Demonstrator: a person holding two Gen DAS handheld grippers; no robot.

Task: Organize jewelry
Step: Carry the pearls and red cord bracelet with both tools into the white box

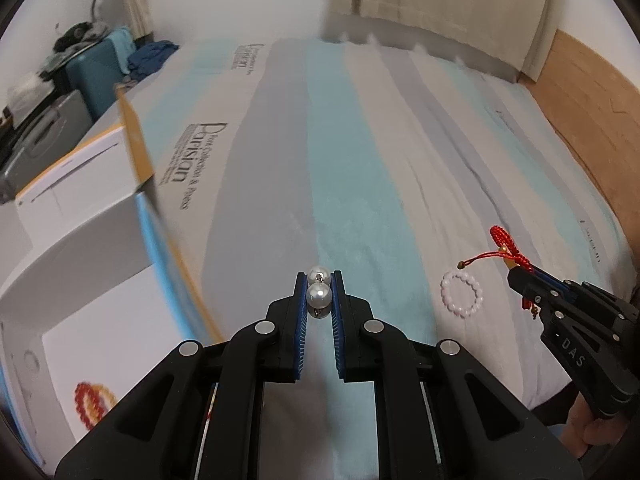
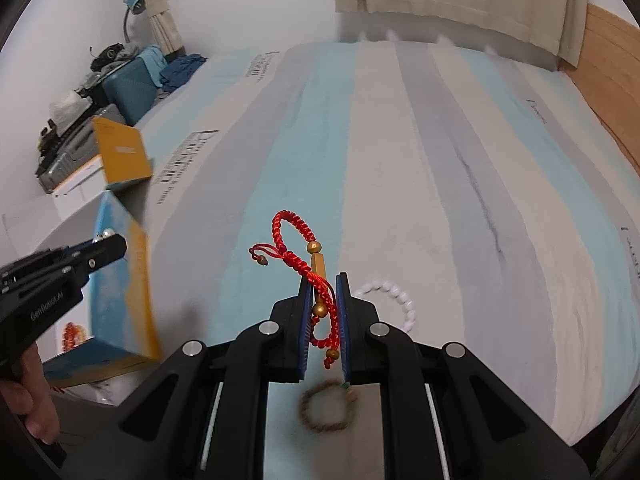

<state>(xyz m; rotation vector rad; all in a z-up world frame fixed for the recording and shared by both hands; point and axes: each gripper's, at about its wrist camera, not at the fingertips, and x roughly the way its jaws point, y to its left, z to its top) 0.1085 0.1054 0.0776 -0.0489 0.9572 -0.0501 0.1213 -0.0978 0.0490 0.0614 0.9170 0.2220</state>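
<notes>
Bed (image 1: 360, 152) with a striped blue, grey and white cover fills most of both views and carries the loose jewelry. At the left edge of both frames stands an open cardboard box (image 1: 100, 308), white inside with a raised yellow flap; a red-and-amber bead bracelet (image 1: 93, 402) lies on its floor at the lower left, and nothing else can be made out in it. The left gripper (image 1: 319, 292), lower centre of the left wrist view, has its jaws drawn narrow on a pair of pearl earrings (image 1: 319, 286), one pearl above the other between the blue pads. The right gripper (image 2: 325, 304), lower centre of the right wrist view, has its jaws narrow on a red cord bracelet (image 2: 296, 236) with gold beads, pinched near its gold bar, the braided loop standing free above and the tails hanging below. On the bed remain a white bead bracelet (image 1: 460, 294), just right of centre, and a brown bead bracelet (image 2: 326, 408), blurred beneath the right jaws. Handling, as judged: all pieces are light; pearls are hard, smooth and apt to slip, so grip across the widest part; the cord is limp and swings; bead rings are best taken across one side of the strand.
</notes>
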